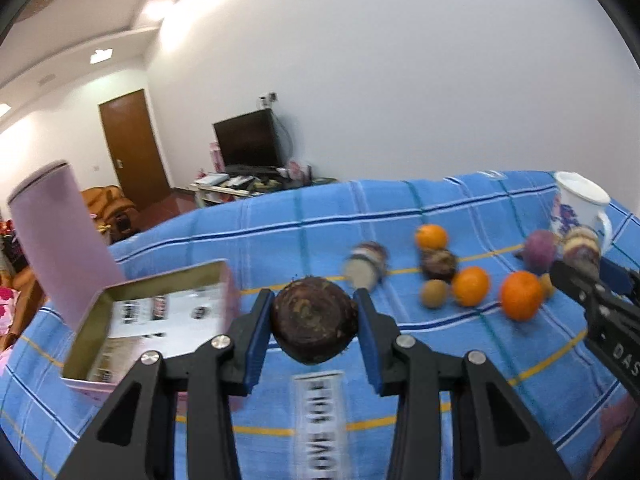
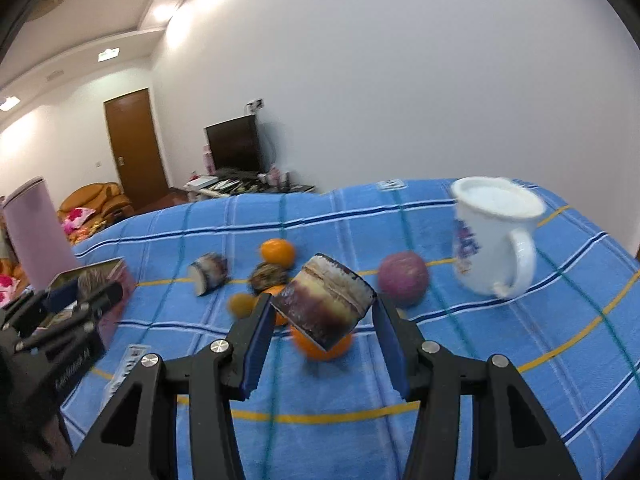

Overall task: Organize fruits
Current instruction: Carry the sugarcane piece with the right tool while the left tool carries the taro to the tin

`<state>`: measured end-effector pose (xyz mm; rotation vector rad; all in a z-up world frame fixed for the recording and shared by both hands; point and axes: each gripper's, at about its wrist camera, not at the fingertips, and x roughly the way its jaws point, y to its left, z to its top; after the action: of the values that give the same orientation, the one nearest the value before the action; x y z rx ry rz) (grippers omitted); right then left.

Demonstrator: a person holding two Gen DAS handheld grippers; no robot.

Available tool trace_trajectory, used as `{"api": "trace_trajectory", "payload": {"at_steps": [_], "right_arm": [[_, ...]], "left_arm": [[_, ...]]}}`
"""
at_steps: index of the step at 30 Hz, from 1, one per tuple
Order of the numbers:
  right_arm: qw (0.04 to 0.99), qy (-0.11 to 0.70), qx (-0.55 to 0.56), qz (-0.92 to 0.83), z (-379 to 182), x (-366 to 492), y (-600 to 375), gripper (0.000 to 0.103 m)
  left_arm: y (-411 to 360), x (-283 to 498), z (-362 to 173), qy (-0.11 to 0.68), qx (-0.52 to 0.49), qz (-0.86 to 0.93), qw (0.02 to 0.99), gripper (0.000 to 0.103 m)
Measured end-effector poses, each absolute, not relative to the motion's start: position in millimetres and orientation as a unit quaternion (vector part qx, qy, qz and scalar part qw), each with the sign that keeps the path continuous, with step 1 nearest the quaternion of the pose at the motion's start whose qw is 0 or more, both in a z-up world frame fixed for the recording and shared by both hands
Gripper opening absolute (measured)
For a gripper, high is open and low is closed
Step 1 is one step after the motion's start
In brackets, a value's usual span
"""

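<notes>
L gripper (image 1: pixel 316 322) jaws clamp dark round fruit (image 1: pixel 315 320) near open box (image 1: pixel 160 320); R gripper (image 2: pixel 322 320) grips cut chunk (image 2: pixel 324 304). Box holds no fruit visible; 3 oranges (image 1: pixel 520 295) + others left on table (image 1: pixel 280 236).

Support surface: blue plaid cloth (image 1: pixel 280 224) with yellow and dark-blue lines, filling the lower half of both views. Directly on it: open pink box (image 1: pixel 160 320) at lower left; white mug (image 2: pixel 492 236) at right; purple round fruit (image 2: pixel 403 278) beside it; oranges (image 1: pixel 471 286), a kiwi (image 1: pixel 434 293) and a cut banded piece (image 2: pixel 208 274) mid-frame.
</notes>
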<state>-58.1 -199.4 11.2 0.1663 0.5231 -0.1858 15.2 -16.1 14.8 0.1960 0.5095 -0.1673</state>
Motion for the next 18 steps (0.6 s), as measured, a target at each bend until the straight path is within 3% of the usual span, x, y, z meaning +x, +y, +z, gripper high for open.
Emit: {"api": "trace_trajectory", "payload": {"at_steps": [7,18], "right_arm": [[0.960,0.276,0.022,-0.049,13,-45,-137,0.052],[0.959,0.278,0.032,0.035,23,14,-29,0.052]], "left_arm": [[51,37,14,0.251,0.057,-0.033,0.966,0.042],[154,60,13,0.238,0.020,0.082,0.968,0.042]]}}
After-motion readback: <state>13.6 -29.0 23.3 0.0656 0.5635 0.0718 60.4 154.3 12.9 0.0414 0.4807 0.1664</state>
